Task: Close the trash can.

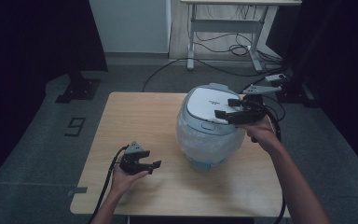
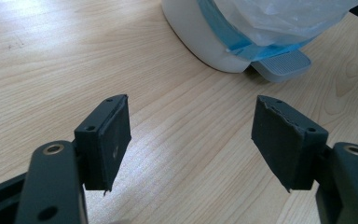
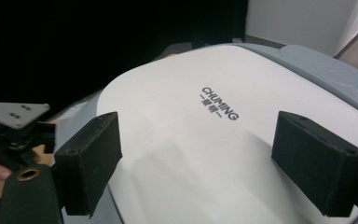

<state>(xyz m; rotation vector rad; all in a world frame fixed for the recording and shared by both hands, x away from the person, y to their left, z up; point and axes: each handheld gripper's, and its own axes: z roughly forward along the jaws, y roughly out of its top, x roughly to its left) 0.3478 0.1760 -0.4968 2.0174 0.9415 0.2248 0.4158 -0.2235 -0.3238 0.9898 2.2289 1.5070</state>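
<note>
White and smooth, the domed lid (image 3: 205,140) tops a rounded pedal bin (image 1: 209,128) lined with a crinkled clear plastic bag (image 1: 205,144), standing right of centre on the pale wood-grain table (image 1: 135,116). The right gripper (image 1: 227,108) hovers over the lid, jaws spread, nothing between them. This looks like the approach to the lid; next probably comes a steady lowering onto it. The left gripper (image 1: 154,166) rests near the bin's grey pedal (image 2: 279,65), jaws apart and empty.

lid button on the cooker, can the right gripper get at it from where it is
Probably yes. The right gripper hovers open over the cooker lid, and the button on the lid's front edge lies bare just beyond its jaws. The plastic wrap covers only the body below. The left gripper rests on the table, clear of it.
</note>
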